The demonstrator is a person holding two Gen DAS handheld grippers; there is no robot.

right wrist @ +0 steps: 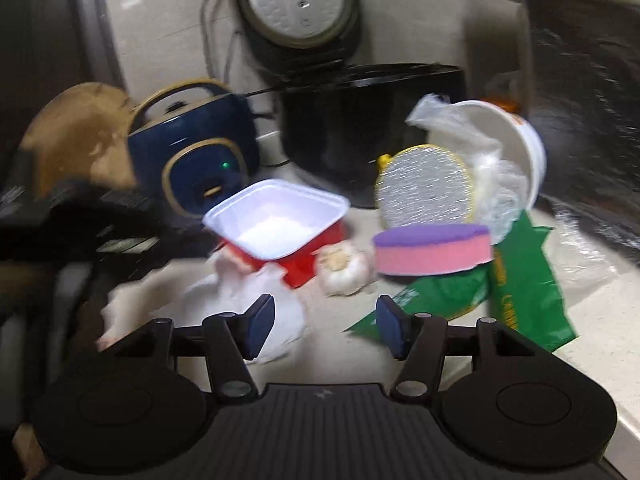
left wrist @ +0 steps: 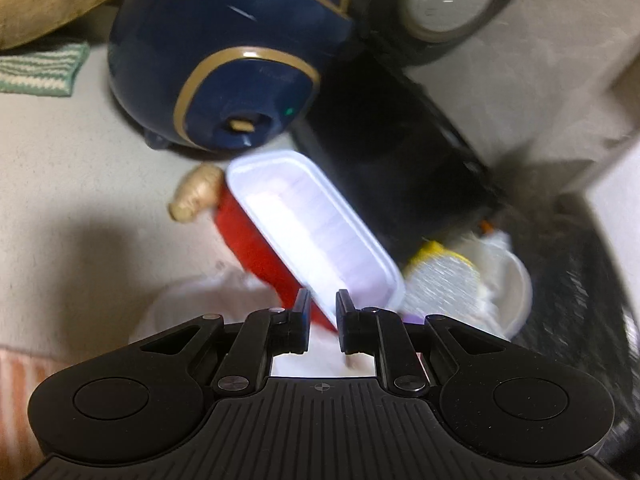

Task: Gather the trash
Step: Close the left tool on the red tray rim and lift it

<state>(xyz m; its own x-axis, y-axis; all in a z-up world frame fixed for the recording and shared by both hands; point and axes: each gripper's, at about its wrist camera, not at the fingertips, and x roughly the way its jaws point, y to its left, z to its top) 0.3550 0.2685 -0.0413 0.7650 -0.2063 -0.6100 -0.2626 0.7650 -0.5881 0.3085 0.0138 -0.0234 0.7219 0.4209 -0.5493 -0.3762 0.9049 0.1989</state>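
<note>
My left gripper (left wrist: 323, 300) is shut on the rim of a red food tray with a white inside (left wrist: 316, 224) and holds it tilted above the counter. The same tray (right wrist: 280, 220) shows lifted in the right wrist view, with the left gripper body (right wrist: 80, 216) at its left. Crumpled white tissue (right wrist: 248, 300) lies under it. My right gripper (right wrist: 325, 322) is open and empty above the counter, between the tissue and a green plastic bag (right wrist: 516, 288). A white cup stuffed with clear plastic (right wrist: 508, 152) lies tipped at the right.
A navy cooker (right wrist: 192, 144), a black bin (right wrist: 360, 120) and a grey rice cooker (right wrist: 298, 0) stand behind. A garlic bulb (right wrist: 346, 266), a pink-purple sponge (right wrist: 434, 248) and a silver scrubber (right wrist: 426, 184) lie nearby. Ginger (left wrist: 196, 192) sits by the tray.
</note>
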